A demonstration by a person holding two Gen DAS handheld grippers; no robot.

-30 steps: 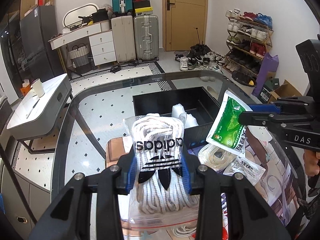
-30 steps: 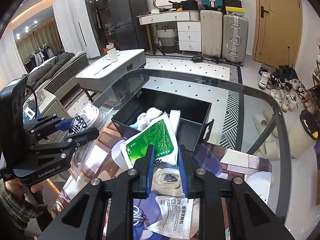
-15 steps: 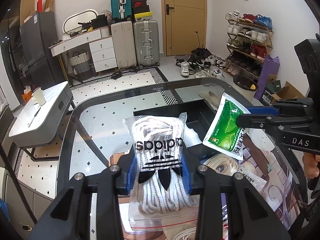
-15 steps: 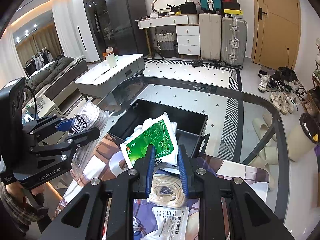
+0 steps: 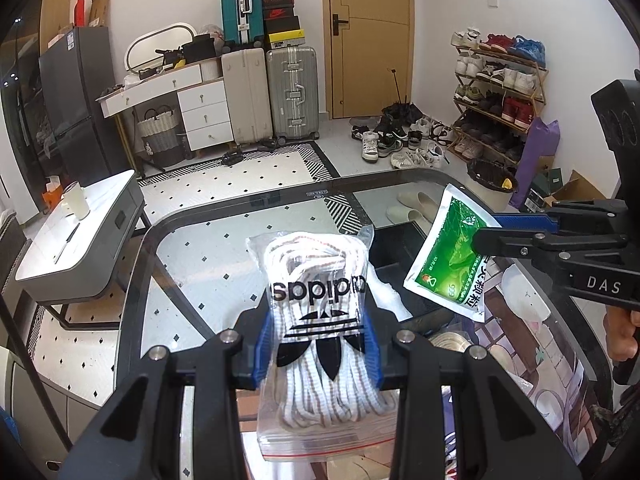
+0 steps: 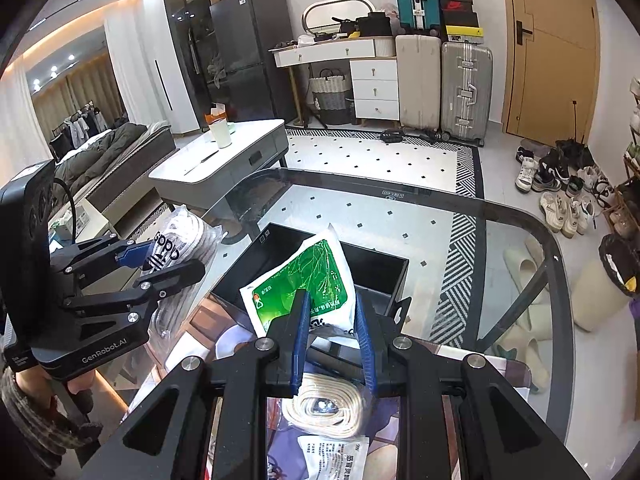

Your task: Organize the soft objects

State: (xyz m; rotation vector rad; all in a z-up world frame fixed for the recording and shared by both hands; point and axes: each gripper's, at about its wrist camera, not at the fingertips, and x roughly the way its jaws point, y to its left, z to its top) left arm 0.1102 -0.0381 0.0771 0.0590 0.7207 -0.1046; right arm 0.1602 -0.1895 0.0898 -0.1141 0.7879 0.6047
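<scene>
— Left wrist view: left gripper [image 5: 318,344] clamped the bag of white laces [image 5: 320,320] above the glass table [image 5: 192,256]
— Right gripper [image 6: 332,338] pinched the green packet [image 6: 304,284], raised over the black bin [image 6: 372,268]

Two grippers, each holding a packet above a glass table [image 6: 512,240]

The right gripper [image 6: 332,336] pinches a green pouch [image 6: 304,284] over a black bin [image 6: 376,268]. At left, the left gripper [image 6: 160,264] clamps a bag of laces [image 6: 188,236]. A coiled cord [image 6: 324,404] lies below.
</scene>
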